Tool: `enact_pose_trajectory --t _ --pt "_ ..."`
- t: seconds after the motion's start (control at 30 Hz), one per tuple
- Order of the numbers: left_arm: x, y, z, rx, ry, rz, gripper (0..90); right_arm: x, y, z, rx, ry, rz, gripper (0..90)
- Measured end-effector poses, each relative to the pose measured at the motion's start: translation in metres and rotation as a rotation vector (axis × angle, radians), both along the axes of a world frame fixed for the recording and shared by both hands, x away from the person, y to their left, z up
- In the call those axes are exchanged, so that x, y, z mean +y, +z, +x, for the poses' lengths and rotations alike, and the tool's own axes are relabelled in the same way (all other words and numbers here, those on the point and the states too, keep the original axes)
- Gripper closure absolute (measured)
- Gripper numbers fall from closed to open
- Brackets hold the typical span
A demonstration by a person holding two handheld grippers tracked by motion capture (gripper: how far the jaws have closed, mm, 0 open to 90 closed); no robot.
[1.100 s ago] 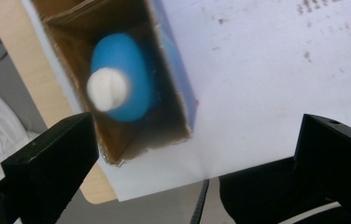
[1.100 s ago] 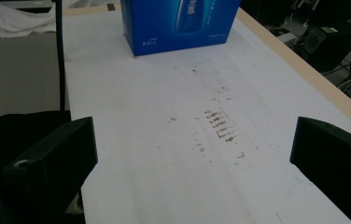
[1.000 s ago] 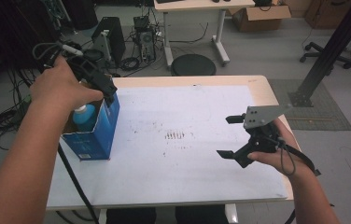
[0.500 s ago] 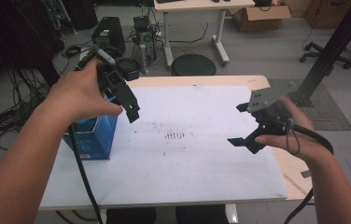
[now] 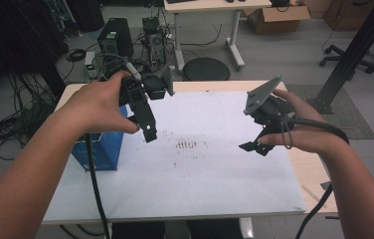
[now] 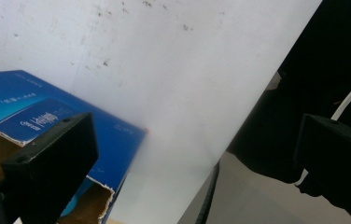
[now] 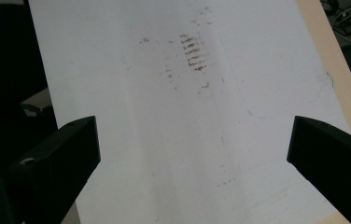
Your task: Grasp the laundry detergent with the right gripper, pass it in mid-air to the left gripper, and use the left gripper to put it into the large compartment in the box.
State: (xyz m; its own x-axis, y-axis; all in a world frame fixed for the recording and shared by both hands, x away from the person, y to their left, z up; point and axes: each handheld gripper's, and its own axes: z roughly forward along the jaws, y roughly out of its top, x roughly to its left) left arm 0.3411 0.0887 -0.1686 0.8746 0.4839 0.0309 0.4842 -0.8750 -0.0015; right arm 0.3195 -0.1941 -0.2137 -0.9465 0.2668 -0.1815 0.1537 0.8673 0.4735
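Note:
My left gripper [image 5: 154, 110] is held in the air above the table's left part, jaws wide apart and empty. Below and to its left stands a blue cardboard box [image 5: 99, 150], partly hidden by the hand. In the left gripper view my gripper [image 6: 197, 154] is open, with the box [image 6: 38, 105] and its torn top at the lower left. My right gripper [image 5: 252, 130] hovers over the right side of the white sheet [image 5: 200, 169], also open and empty. The right gripper view has my gripper [image 7: 192, 163] looking down on the sheet [image 7: 131, 116] and its brown marks [image 7: 193, 52].
Brown smudges [image 5: 187, 145] mark the sheet's middle. A bare wooden table edge [image 5: 319, 179] runs along the right. Beyond the table are computer towers [image 5: 113, 37], cables, a round black stool [image 5: 206, 69], another desk [image 5: 210, 7] and a black post [image 5: 356, 50].
My left gripper has lifted away from the blue box and swung right, over the sheet. My right gripper has risen and moved a little farther from the near edge. Both stay open.

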Motion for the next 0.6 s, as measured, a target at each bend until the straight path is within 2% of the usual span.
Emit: enact_pose_trajectory --t 0.13,0.33,0.43,0.6 --pt "-0.002 -0.008 0.001 0.017 -0.018 0.017 0.3 0.008 -0.002 0.005 0.011 0.026 -0.044 2.8" --pt "-0.004 -0.013 0.001 0.036 -0.031 0.005 0.2 0.012 -0.007 0.016 0.028 0.045 -0.1 3.0" --pt "-0.007 -0.017 0.002 0.046 -0.06 0.014 0.2 0.012 -0.009 0.02 0.034 0.05 -0.11 3.0" --pt "-0.01 -0.022 0.003 0.05 -0.08 0.014 0.3 0.013 -0.012 0.023 0.04 0.054 -0.137 3.1"
